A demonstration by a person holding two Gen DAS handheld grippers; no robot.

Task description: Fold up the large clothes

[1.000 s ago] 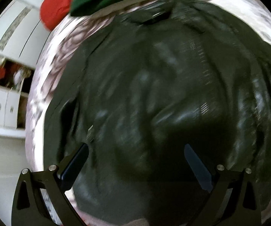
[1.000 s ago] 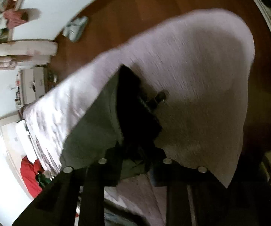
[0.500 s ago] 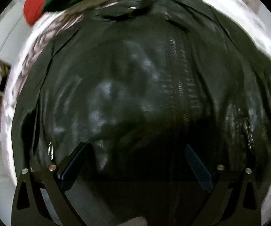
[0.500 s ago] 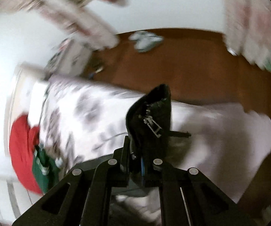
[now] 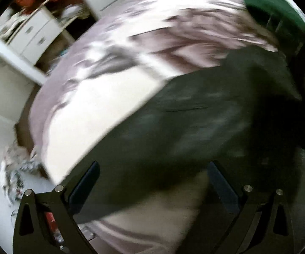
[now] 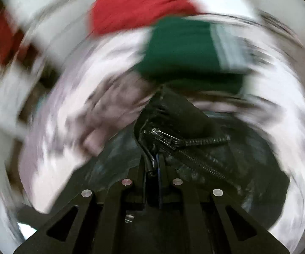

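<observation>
My right gripper (image 6: 154,165) clamps the zippered edge of the black quilted jacket (image 6: 180,114), its metal zipper pull (image 6: 165,136) lying just beyond the closed fingers. The jacket spreads across the bed covered in a lilac-and-white floral sheet (image 5: 101,105). My left gripper (image 5: 152,182) hangs above the jacket's near edge with fingers spread wide, holding nothing. At the far end of the bed sit a folded dark green garment (image 6: 180,46) and, beyond it, a folded red garment (image 6: 139,6). Both views are motion-blurred. A white drawer cabinet (image 5: 33,36) stands far left.
</observation>
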